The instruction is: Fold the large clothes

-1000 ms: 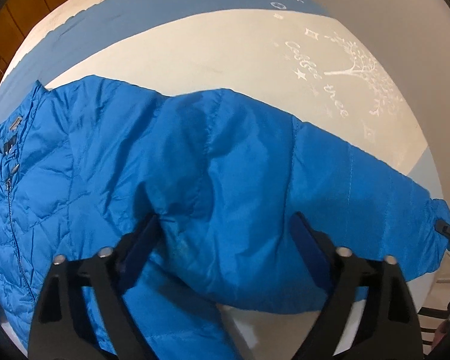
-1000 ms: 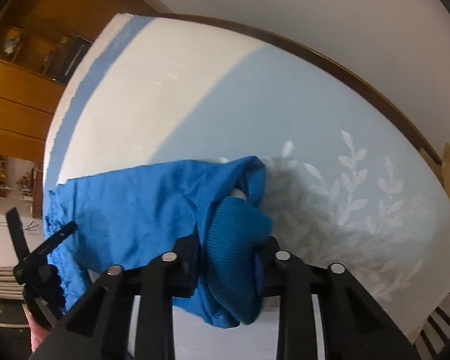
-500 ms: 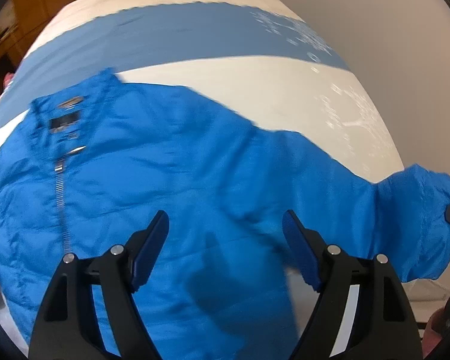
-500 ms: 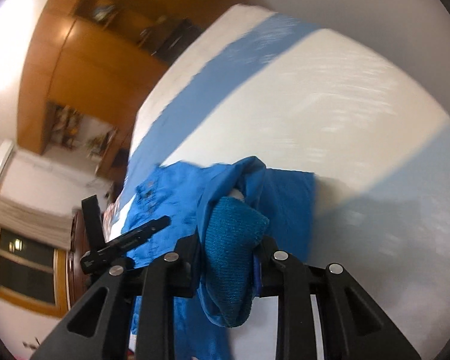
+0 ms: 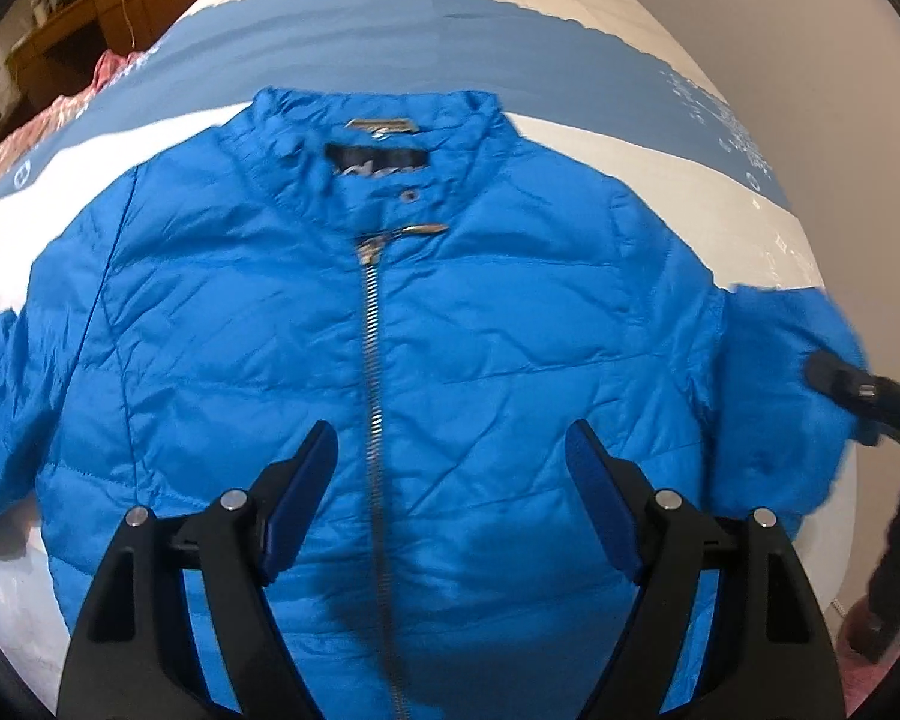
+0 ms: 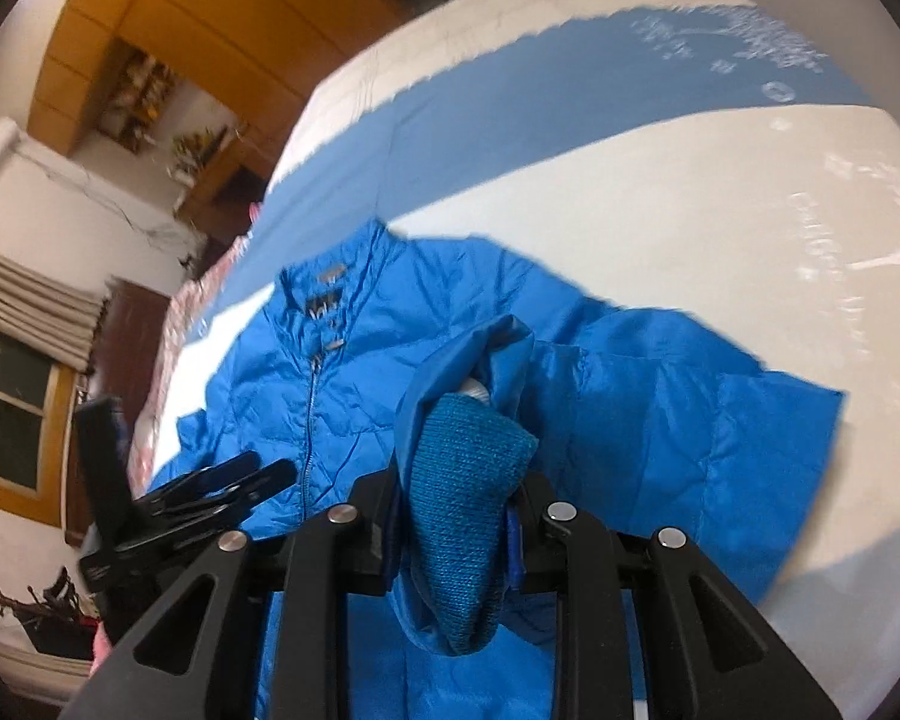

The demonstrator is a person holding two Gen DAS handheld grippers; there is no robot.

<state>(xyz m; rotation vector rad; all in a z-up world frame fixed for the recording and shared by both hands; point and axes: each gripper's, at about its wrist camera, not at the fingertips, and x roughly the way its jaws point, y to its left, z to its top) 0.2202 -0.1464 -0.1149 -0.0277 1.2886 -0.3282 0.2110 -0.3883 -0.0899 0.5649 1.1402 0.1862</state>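
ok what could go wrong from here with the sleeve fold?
1. The right gripper pinches only the knit cuff; the slick sleeve could pull out mid-swing.
2. The left gripper hangs open over the zipper, holding nothing, so the jacket may drag across the bedspread.
3. The sleeve looks bunched near the cuff and may land creased.

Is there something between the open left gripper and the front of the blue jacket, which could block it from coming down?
Nothing visible. The left gripper hangs open over the jacket near its zipper, with bare fabric below. The right gripper, off to the side, is shut on the knit cuff.
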